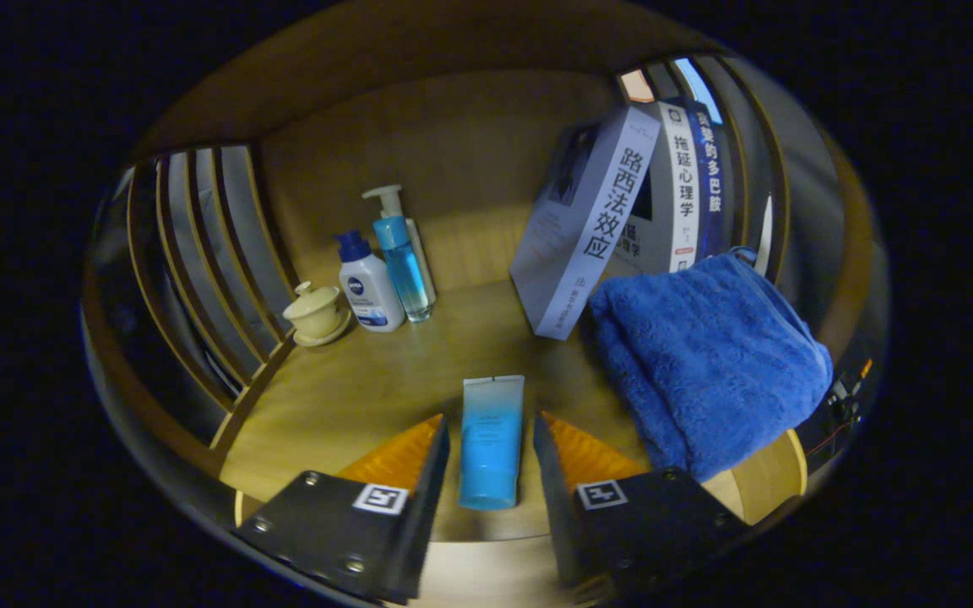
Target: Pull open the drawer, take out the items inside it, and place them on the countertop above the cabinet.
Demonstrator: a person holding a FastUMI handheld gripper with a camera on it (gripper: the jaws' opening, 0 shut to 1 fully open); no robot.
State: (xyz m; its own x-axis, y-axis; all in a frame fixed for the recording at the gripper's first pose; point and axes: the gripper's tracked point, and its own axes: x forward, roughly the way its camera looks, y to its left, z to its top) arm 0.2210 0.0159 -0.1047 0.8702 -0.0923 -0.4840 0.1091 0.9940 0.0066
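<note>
Here the tongs (491,456) stand spread with the tube (491,441) lying between them on the desk (343,397), neither finger pressing it, so this looks like the set-down step for one item. Next they should back away without nudging it; beyond lie a towel (706,363), books (588,224), bottles (368,287) and a cup (316,314).

Blue tube (491,441): flat squeeze tube, pale at the crimped far end, deeper blue toward the near cap end. It lies flat on the wooden countertop (385,380), lengthwise between the fingers of the gripper (491,460). The fingers stand apart on either side, with gaps visible.
</note>
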